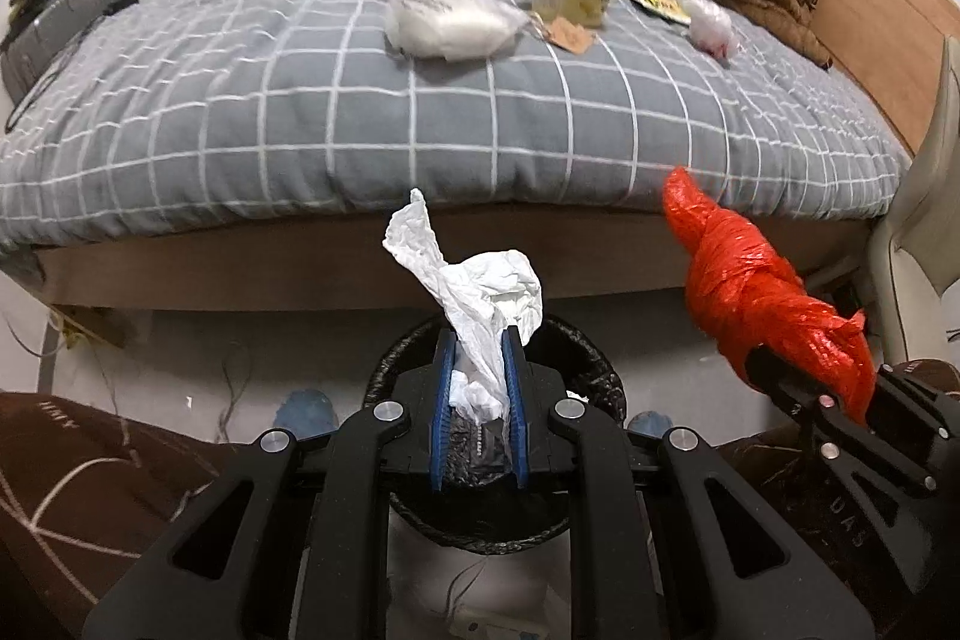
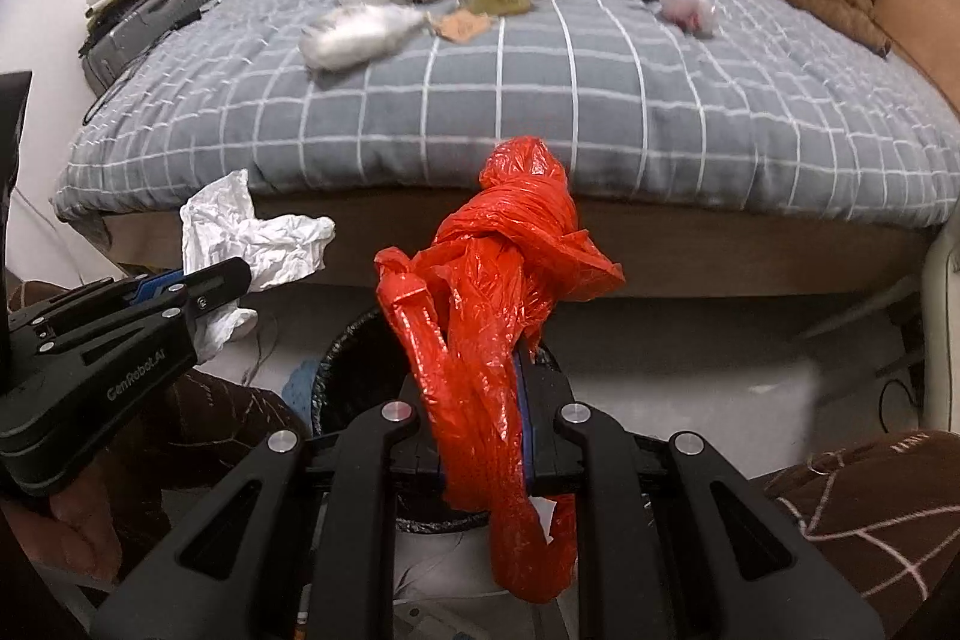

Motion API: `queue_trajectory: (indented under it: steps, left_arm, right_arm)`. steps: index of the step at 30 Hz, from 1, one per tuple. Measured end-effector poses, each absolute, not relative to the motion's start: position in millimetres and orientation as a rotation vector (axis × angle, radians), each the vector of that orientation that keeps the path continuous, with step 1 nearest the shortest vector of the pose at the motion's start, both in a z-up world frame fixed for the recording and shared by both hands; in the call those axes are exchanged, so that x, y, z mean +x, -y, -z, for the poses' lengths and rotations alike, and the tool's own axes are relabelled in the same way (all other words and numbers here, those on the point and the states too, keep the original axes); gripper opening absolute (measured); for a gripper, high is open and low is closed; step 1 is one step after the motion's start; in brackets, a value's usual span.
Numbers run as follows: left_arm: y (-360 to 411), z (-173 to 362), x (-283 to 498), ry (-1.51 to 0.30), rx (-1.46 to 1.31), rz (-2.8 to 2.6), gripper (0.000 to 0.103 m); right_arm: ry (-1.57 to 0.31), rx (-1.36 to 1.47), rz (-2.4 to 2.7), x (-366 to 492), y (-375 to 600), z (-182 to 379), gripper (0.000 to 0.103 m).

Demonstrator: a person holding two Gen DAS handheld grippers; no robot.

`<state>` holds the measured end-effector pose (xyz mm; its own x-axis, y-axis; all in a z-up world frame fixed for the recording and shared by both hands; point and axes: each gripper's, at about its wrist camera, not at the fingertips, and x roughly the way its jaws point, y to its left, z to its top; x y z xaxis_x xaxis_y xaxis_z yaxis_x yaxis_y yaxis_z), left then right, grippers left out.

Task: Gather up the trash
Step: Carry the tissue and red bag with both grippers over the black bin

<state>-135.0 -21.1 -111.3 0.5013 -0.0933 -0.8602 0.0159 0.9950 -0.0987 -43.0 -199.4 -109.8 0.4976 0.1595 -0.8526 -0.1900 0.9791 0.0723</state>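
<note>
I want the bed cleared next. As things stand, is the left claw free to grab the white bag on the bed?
Probably not: the left claw is shut on a tissue, over the bin.

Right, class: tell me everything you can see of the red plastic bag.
The red plastic bag is thin, glossy, crinkled film, twisted and tied into a knot near its top, with a loose tail hanging below. The right gripper is shut on it, holding it roughly upright in the air. It hangs in front of the bed's edge, above the black-lined bin. Nothing else touches it.
</note>
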Motion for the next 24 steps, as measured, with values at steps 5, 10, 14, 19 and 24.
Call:
queue_trajectory:
  steps: [5,10,14,19,24]
  left_arm:
    - [29.2,134.7,-122.8,-1.089,-0.073,0.079,0.015]
    - [40.4,157.8,-112.0,-1.141,-0.053,0.086,0.015]
    - [51.4,170.4,-105.3,-1.173,-0.035,0.110,0.015]
    - [63.0,181.6,-100.7,-1.203,-0.024,0.136,0.016]
    - [57.8,187.0,-101.4,-1.221,-0.031,0.123,0.020]
  right_arm:
    - [-1.063,-0.051,-0.207,-33.5,199.7,127.1,0.014]
    - [-1.092,-0.046,-0.191,-28.1,211.6,139.9,0.014]
    - [-1.114,-0.025,-0.167,-26.9,226.8,147.6,0.014]
    - [-1.130,-0.005,-0.156,-26.5,236.2,152.2,0.014]
    - [-1.140,-0.013,-0.173,-24.1,230.0,153.6,0.014]
